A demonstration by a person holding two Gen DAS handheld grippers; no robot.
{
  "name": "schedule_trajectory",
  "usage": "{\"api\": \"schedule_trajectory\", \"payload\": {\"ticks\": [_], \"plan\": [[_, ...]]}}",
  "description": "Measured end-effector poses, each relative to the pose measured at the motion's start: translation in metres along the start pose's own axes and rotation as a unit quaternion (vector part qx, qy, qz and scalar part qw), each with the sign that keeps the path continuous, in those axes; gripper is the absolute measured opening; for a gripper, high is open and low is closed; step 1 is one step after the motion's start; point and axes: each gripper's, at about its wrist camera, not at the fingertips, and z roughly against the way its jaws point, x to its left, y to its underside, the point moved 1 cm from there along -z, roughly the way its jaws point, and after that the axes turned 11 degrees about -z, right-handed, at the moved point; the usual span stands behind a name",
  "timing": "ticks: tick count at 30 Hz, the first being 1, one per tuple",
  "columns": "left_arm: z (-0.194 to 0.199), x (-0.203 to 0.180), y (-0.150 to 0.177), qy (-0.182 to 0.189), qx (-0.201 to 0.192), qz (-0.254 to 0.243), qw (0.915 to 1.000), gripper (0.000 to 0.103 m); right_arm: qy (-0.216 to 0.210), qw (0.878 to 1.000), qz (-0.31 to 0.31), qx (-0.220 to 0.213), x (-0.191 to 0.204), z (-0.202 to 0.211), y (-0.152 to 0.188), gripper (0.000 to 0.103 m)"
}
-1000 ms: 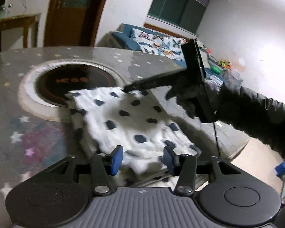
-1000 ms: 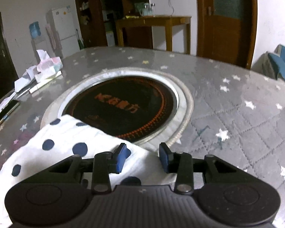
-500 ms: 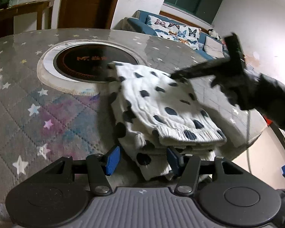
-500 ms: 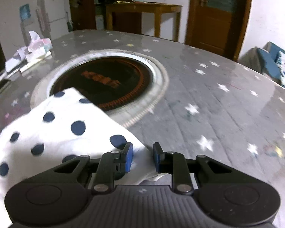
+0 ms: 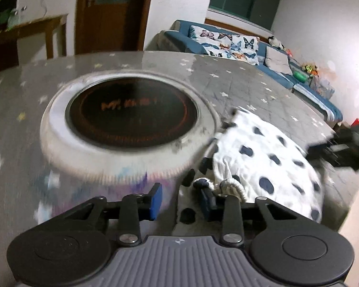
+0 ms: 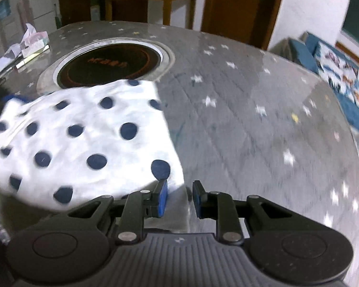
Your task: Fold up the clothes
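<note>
On the left wrist view, the polka-dot garment (image 5: pixel 268 157) lies folded in a thick soft bundle on the tabletop (image 5: pixel 246 83), just right of the round hob inset (image 5: pixel 131 117). Left gripper (image 5: pixel 179 199): jaws have just been closing, with the garment's near-left edge between them; the right pad is buried against a bunched hem with a cord, the left pad stands clear of cloth. Looks like no firm pinch yet. Far right, the right gripper (image 5: pixel 335 148) sits at the bundle's other edge.

Right wrist view: same garment (image 6: pixel 83 138) spreads left of centre, its far edge over the hob inset rim. Right gripper (image 6: pixel 179 197): jaws have narrowed with a gap left, a thin corner of cloth seemingly between them; pads don't visibly squeeze it.

Handling, my read: light, limp, thick cotton-like weave, not slippery, not fragile. It sags and unfolds if lifted by one layer. Best hold is the stacked hem or corners, all layers together.
</note>
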Motion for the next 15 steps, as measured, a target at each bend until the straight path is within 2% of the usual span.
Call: {"api": "schedule_trajectory", "payload": {"ticks": [5, 10, 14, 15], "plan": [[-0.028, 0.010, -0.025, 0.005, 0.006, -0.019, 0.9998, 0.032, -0.013, 1.000, -0.026, 0.012, 0.002, 0.016, 0.023, 0.022], [-0.034, 0.018, -0.037, 0.009, 0.005, -0.013, 0.9999, 0.035, -0.014, 0.999, -0.029, -0.008, 0.005, 0.026, 0.024, 0.023], [-0.014, 0.022, -0.032, -0.006, -0.011, -0.006, 0.9999, 0.050, -0.033, 0.999, 0.016, -0.040, 0.025, 0.040, 0.015, 0.023], [-0.010, 0.023, -0.031, -0.010, -0.014, -0.002, 0.9999, 0.051, -0.045, 0.997, 0.034, -0.049, 0.032, 0.043, 0.012, 0.023]]}}
